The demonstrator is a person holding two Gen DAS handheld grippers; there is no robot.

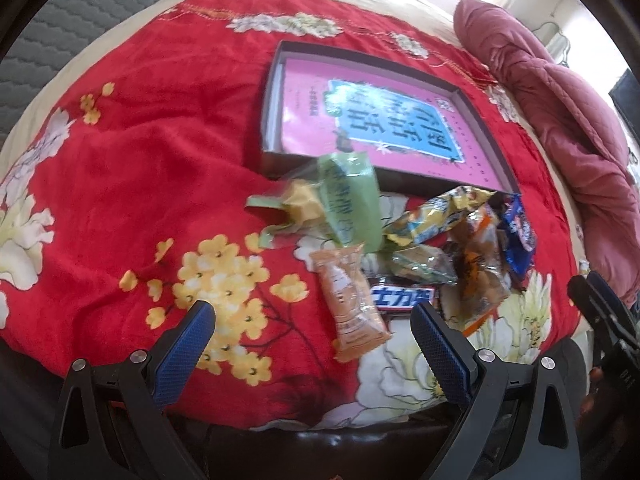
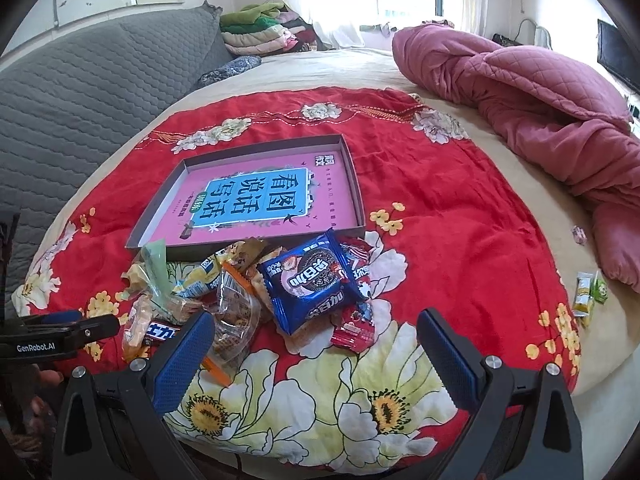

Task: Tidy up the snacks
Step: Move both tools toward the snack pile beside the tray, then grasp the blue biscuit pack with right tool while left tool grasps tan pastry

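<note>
A pile of snack packets lies on a red flowered blanket (image 1: 132, 184) in front of a shallow grey box (image 1: 267, 120) with a pink bottom. In the left wrist view I see a green packet (image 1: 352, 200), an orange-tan packet (image 1: 352, 304), a Snickers bar (image 1: 402, 298) and a blue Oreo packet (image 1: 518, 236). The box (image 2: 356, 184) and the Oreo packet (image 2: 312, 284) also show in the right wrist view. My left gripper (image 1: 312, 316) is open and empty, just short of the orange-tan packet. My right gripper (image 2: 316, 326) is open and empty, near the Oreo packet.
A crumpled pink quilt (image 2: 532, 104) lies at the right of the bed. A grey padded headboard (image 2: 80, 92) stands at the left. Two small loose packets (image 2: 588, 292) lie off the blanket at the right edge. Folded clothes (image 2: 264, 32) are stacked at the back.
</note>
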